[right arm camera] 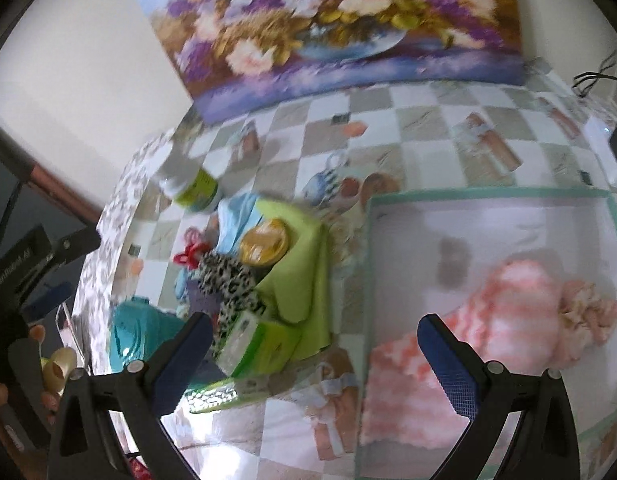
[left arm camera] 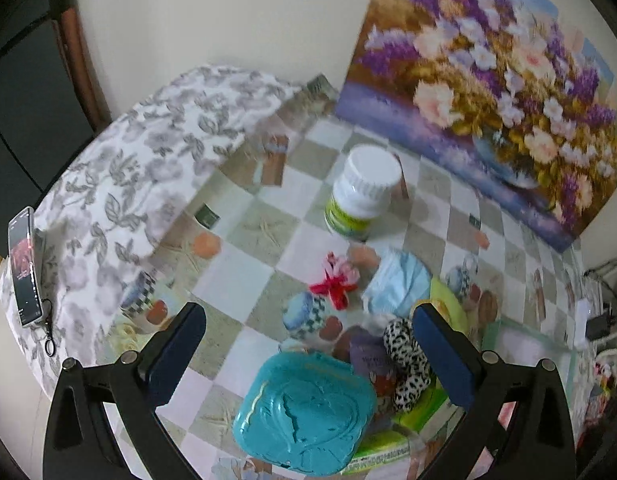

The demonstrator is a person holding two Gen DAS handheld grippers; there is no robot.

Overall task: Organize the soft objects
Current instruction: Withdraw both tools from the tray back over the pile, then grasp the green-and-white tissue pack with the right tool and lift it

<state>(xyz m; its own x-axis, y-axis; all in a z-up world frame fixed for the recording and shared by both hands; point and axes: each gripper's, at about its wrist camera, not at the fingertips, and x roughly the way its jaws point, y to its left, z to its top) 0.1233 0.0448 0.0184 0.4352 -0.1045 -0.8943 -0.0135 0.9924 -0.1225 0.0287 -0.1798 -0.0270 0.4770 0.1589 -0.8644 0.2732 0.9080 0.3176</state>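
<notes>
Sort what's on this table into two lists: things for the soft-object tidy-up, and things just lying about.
For the job: leopard scrunchie, face mask, red bow, green cloth, pink knit, mesh bin.

Lying about: white bottle, teal box, painting, phone, yellow lid.

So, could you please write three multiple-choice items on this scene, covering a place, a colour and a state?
1. Where does the pink striped cloth lie?
A. inside the mint-edged tray
B. on the floral painting
C. under the bottle

2. What colour is the cap of the plastic bottle?
A. red
B. white
C. black

3. How does the left tool stand?
A. shut on the cloth
B. shut on the bottle
C. open, holding nothing

Answers: 1 A, the cloth sits within the tray's rim; 2 B, the ribbed cap is white; 3 C, its fingers are spread with nothing between them.
</notes>
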